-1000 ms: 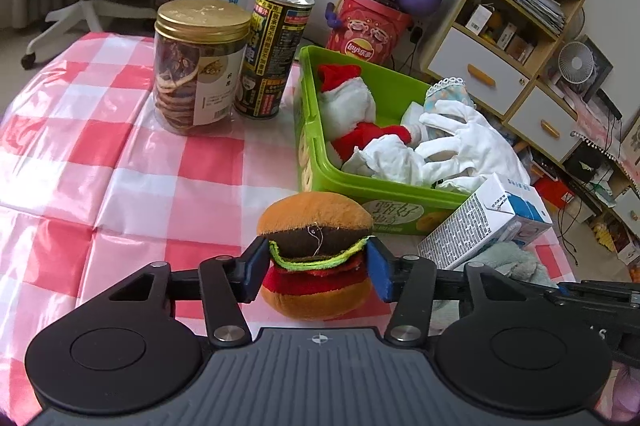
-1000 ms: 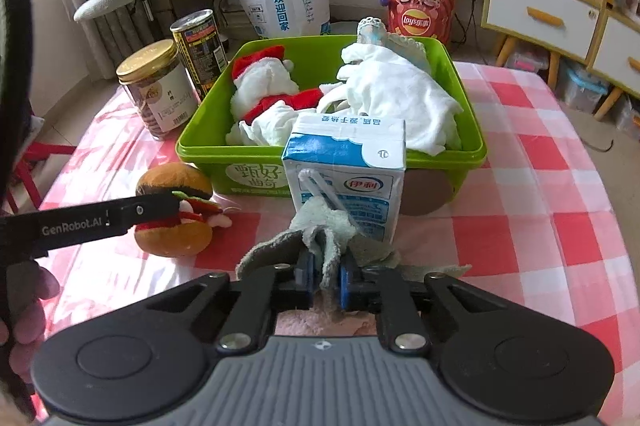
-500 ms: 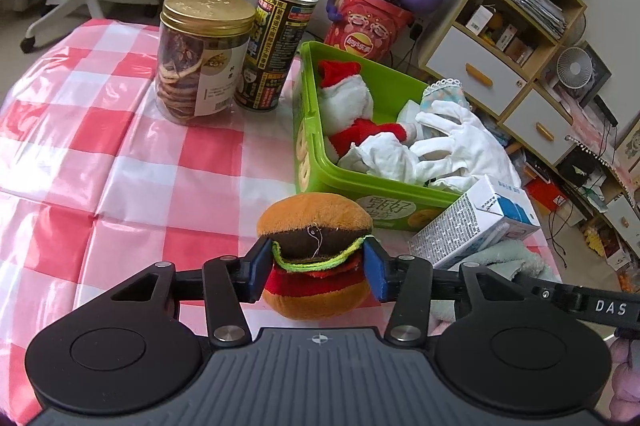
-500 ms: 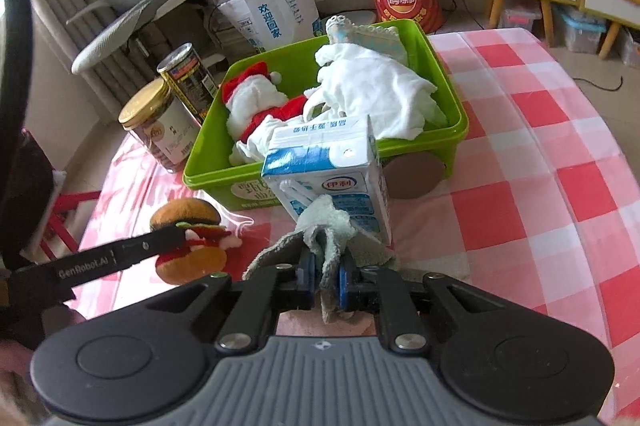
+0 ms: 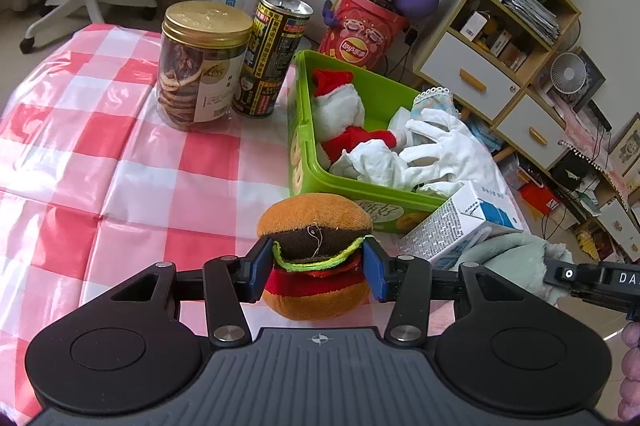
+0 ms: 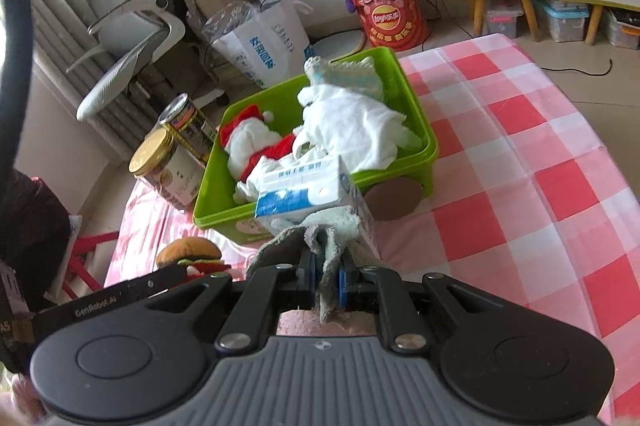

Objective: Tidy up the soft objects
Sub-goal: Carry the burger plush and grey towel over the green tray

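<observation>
Your left tongs (image 5: 316,264) are clamped on the plush burger (image 5: 314,254); your right tongs (image 6: 326,276) pinch the cloth (image 6: 320,238).

On your desk (image 5: 120,166), the bin (image 5: 304,162) sits far right, holding the Santa plush (image 5: 340,106) and gloves (image 5: 440,150). The jar (image 5: 200,66) and can (image 5: 276,62) stand left of it; the carton (image 5: 460,222) lies against its near wall.

The left gripper (image 5: 316,268) clamps a plush burger (image 5: 314,254) between its blue pads, on a red-checked cloth (image 5: 120,166). Beyond it a green bin (image 5: 298,130) holds a Santa toy (image 5: 340,110) and white gloves (image 5: 432,154); a milk carton (image 5: 460,226) leans at the bin's near wall, against a pale towel (image 5: 512,258). A jar (image 5: 200,66) and can (image 5: 276,62) stand left of the bin, touching each other.
</observation>
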`<state>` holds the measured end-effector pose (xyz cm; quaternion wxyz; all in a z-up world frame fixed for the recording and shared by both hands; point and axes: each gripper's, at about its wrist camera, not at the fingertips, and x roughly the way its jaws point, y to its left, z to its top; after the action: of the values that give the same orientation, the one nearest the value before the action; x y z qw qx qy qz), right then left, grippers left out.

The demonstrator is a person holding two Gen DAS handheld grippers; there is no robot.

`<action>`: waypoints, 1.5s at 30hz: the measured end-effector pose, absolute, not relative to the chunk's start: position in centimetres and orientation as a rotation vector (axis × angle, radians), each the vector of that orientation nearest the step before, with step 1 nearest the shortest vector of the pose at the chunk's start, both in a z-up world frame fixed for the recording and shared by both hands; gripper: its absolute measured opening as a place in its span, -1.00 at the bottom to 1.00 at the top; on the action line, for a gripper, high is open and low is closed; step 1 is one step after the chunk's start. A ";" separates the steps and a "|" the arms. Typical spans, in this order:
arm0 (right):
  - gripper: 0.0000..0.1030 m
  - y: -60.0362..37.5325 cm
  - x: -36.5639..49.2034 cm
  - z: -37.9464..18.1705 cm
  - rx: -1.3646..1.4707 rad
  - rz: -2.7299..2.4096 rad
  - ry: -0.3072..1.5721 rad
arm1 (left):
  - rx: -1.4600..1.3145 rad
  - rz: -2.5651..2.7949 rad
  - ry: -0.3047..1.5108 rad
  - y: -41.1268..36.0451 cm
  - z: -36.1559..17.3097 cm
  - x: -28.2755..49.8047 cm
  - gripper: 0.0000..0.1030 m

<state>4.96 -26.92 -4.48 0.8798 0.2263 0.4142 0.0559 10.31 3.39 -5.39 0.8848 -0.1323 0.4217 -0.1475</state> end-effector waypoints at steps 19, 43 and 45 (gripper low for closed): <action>-1.00 -29.8 3.2 -0.9 0.564 0.083 0.722 | -0.278 -0.309 0.826 3.4 -2.9 8.8 -0.06; -1.00 -29.8 3.7 0.9 0.640 0.145 0.571 | -0.370 -0.317 0.763 2.9 -1.4 8.5 -0.06; -1.00 -29.5 3.9 1.0 0.649 0.153 0.566 | -0.396 -0.321 0.766 2.8 -1.3 8.6 -0.06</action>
<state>3.93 -29.46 1.00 0.9058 0.3144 0.2742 0.0738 8.62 2.80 -1.28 0.8961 -0.1913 0.3694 -0.1550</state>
